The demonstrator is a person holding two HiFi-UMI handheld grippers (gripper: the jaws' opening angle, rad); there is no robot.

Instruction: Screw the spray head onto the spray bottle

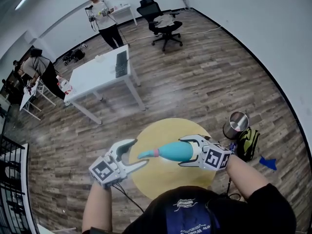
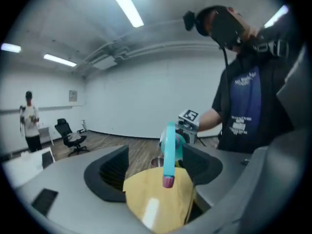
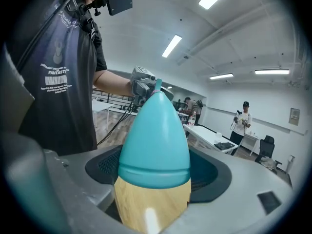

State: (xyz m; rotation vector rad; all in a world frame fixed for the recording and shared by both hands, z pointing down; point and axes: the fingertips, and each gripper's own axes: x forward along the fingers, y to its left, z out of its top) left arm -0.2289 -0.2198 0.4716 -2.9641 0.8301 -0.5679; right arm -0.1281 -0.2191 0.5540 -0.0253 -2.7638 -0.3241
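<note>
The right gripper's (image 1: 186,151) fingers (image 1: 191,140) clamped the teal bottle (image 1: 173,151) above the round counter (image 1: 165,179), its thin neck (image 1: 147,154) lying untouched between the left gripper's (image 1: 140,152) wide-open fingers (image 1: 126,145); shirt print unreadable.

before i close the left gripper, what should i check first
1. Right gripper shut on the bottle: ok.
2. Left gripper jaws apart, nothing held: ok.
3. Bottle's pink tip points in between the left jaws: looks ok.
4. Bottle held over the round table, in case it drops: ok.
5. Spray head already seated on the bottle: cannot tell.
</note>
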